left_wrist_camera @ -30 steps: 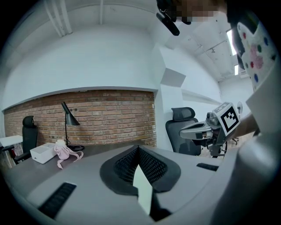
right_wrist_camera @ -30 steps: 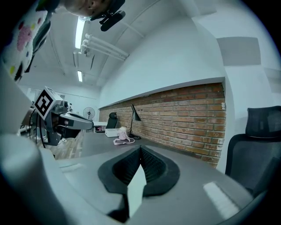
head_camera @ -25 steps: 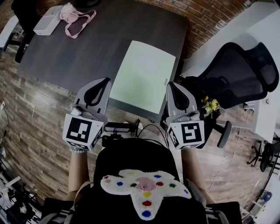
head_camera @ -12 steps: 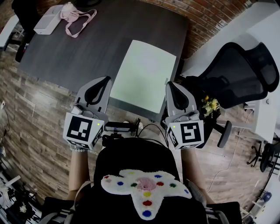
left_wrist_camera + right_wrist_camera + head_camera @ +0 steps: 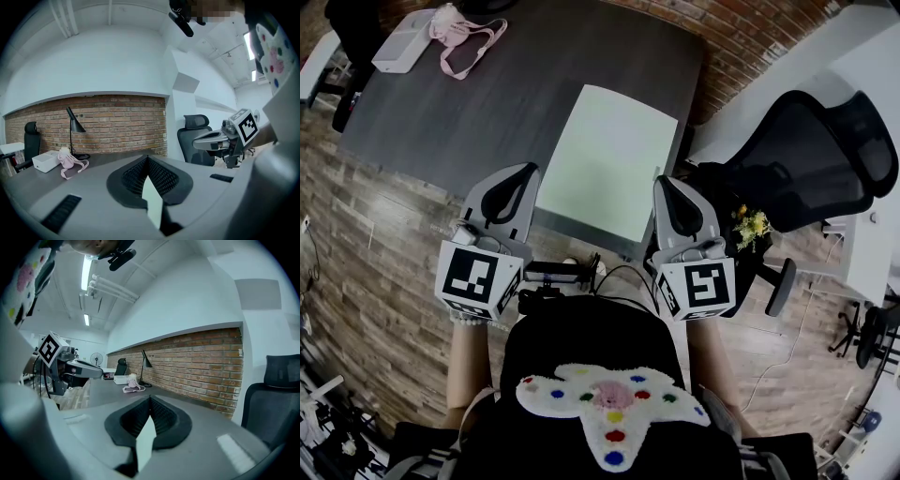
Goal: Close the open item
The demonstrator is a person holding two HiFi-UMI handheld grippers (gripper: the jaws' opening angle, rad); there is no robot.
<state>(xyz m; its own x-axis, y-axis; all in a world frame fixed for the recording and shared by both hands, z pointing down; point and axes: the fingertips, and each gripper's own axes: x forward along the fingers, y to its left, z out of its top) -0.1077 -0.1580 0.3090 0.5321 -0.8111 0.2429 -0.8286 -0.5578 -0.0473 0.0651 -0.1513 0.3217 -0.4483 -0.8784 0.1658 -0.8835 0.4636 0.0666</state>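
A pale green rectangular sheet (image 5: 609, 159) lies flat on the dark table (image 5: 516, 103), reaching its near edge. My left gripper (image 5: 517, 178) hovers at that edge just left of the sheet, shut with nothing in it. My right gripper (image 5: 667, 185) is at the sheet's near right corner, also shut and empty. In the left gripper view the ribbed pads (image 5: 157, 176) meet at the tip, and the right gripper (image 5: 199, 139) shows to the side. The right gripper view shows its own pads (image 5: 159, 417) pressed together and the left gripper (image 5: 93, 372) off to the left. No open item is clear to me.
A white box (image 5: 403, 42) and a pink strapped pouch (image 5: 459, 33) sit at the table's far left, near a black desk lamp (image 5: 72, 124). A black office chair (image 5: 811, 155) stands to the right, with yellow flowers (image 5: 751, 225) beside it. A brick wall (image 5: 117, 124) backs the table.
The right gripper has drifted a touch to the left. Nothing else differs.
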